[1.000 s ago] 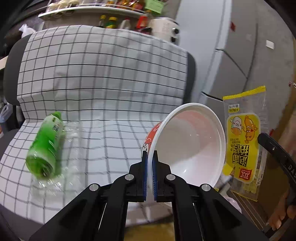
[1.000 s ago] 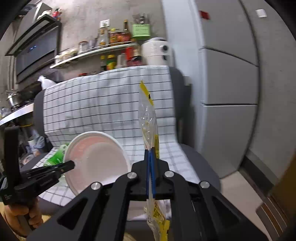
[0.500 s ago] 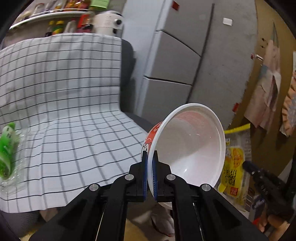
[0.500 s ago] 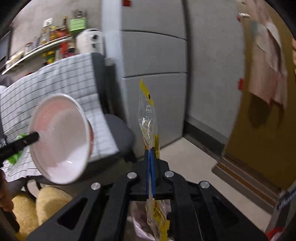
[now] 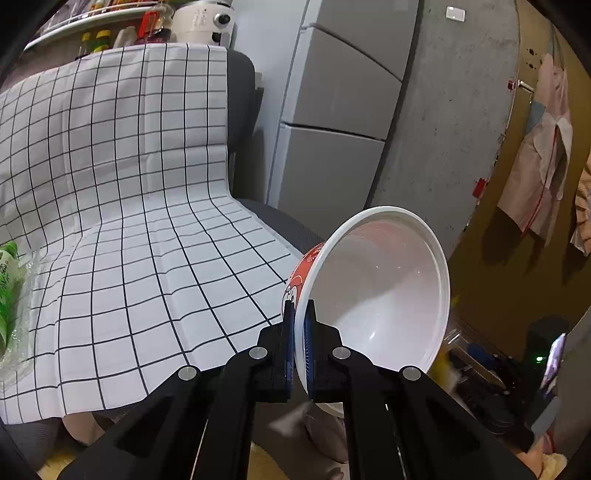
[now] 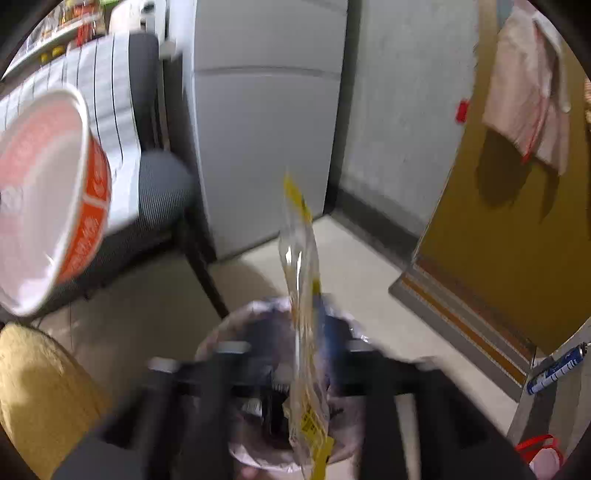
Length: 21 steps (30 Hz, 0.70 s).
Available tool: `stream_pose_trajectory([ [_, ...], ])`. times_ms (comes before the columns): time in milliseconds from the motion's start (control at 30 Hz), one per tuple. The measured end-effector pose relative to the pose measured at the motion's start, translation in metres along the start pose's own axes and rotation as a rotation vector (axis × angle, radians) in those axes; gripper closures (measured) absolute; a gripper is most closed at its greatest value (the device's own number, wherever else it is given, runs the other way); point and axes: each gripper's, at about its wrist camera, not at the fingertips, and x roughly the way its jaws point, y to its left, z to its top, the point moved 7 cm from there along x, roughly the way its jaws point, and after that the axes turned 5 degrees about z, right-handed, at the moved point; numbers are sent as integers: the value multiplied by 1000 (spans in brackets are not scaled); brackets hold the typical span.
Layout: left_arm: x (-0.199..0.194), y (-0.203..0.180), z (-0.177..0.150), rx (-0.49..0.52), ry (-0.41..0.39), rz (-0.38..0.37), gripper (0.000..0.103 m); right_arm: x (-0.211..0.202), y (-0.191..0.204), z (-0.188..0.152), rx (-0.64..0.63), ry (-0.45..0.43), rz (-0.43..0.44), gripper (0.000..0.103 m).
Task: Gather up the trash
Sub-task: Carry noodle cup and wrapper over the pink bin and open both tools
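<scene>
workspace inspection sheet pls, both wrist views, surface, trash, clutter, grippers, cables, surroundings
surface: checked cloth draped over a chair.
job's things: noodle bowl held tilted; yellow snack wrapper above the lined trash bin; green bottle lies on the cloth.
clutter: shelf of jars.
grippers: left hand-held gripper shut on the bowl rim; right hand-held gripper blurred, jaws opening, wrapper between them.
cables: nothing seen.
surroundings: fridge, hanging clothes.

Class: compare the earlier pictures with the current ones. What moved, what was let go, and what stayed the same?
Both views swung from the checked chair toward the fridge and floor. The right tool, now over a lined bin, is opening its jaws, letting go of the yellow snack wrapper still between them. Unchanged: the left tool stays clamped on the noodle bowl rim.
</scene>
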Motion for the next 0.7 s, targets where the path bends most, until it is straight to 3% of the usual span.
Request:
stream_pose_trajectory([
  [200, 4, -5, -4, 10, 17, -5, 98, -11, -5, 7, 62, -32, 55, 48],
  [433, 1, -20, -8, 39, 25, -42, 98, -63, -19, 44, 116, -175, 58, 48],
  [700, 18, -77, -12, 147, 64, -146, 97, -120, -50, 72, 160, -332, 3, 48],
])
